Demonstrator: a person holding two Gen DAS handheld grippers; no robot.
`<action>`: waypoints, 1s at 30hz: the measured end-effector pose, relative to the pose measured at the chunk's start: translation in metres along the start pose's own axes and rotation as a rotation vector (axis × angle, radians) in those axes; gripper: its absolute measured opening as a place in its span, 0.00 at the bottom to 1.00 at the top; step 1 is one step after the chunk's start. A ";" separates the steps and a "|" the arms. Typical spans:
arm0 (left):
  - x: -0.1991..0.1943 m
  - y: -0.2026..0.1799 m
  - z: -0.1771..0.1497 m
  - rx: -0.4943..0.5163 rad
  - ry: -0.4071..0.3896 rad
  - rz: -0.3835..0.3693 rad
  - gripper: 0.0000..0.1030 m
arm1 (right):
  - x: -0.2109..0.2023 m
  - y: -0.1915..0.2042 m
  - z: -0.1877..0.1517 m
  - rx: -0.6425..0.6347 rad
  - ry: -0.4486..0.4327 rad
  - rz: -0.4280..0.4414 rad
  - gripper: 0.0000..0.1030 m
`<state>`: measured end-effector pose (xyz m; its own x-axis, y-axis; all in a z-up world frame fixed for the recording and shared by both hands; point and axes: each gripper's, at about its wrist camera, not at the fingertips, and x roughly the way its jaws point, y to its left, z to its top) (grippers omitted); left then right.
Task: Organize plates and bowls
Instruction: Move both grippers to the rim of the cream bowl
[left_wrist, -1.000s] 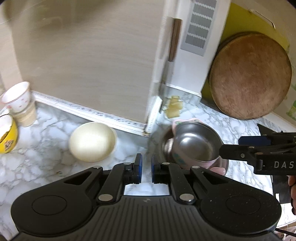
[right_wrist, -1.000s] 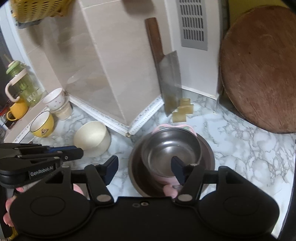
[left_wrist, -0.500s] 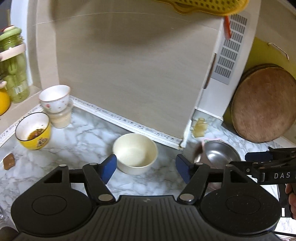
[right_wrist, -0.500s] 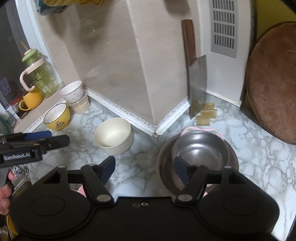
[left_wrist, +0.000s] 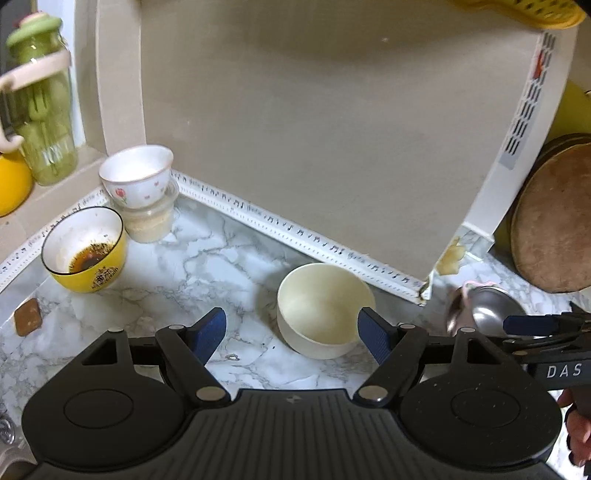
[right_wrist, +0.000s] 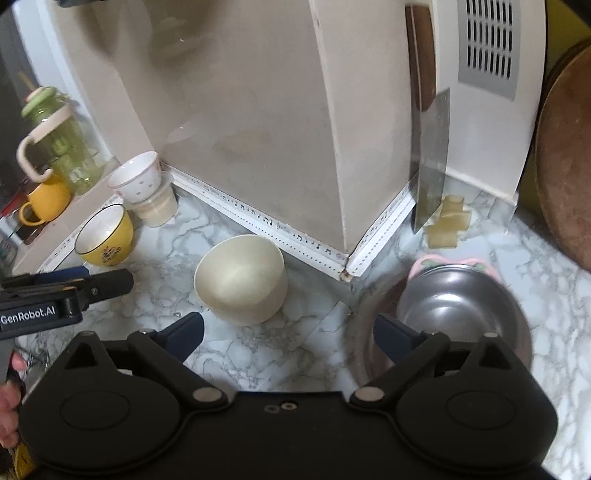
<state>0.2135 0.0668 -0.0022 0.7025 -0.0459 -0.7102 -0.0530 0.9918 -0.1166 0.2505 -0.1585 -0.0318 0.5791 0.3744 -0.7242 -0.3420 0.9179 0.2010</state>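
Observation:
A cream bowl stands upright on the marble counter. My left gripper hovers just in front of it. Its jaws are opening and the blue pads touch nothing. My right gripper is also opening, with only bare counter between its fingers. The cream bowl lies beyond its left finger. At the right, a steel bowl is nested in a pink bowl on a dark round dish. A yellow bowl with dark residue sits at the left.
A white flowered cup rests on a plastic tub by the tiled wall corner. A cleaver leans against the wall, and a round wooden board stands at the right. A green bottle and yellow mug occupy the left ledge.
Both grippers have drawn back and leftward from the steel bowl stack. The left jaws went from shut to wide apart, and the right jaws spread wider.

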 end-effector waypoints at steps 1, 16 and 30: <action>0.006 0.002 0.002 0.003 0.006 0.003 0.76 | 0.007 0.001 0.001 0.015 0.010 -0.001 0.96; 0.109 0.030 0.021 -0.013 0.155 -0.009 0.76 | 0.091 0.017 0.014 0.086 0.089 -0.064 0.87; 0.147 0.026 0.019 -0.011 0.187 -0.007 0.59 | 0.132 0.016 0.017 0.127 0.146 -0.088 0.56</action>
<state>0.3290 0.0878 -0.0966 0.5590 -0.0753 -0.8257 -0.0568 0.9901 -0.1287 0.3341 -0.0926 -0.1127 0.4860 0.2778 -0.8286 -0.1934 0.9588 0.2080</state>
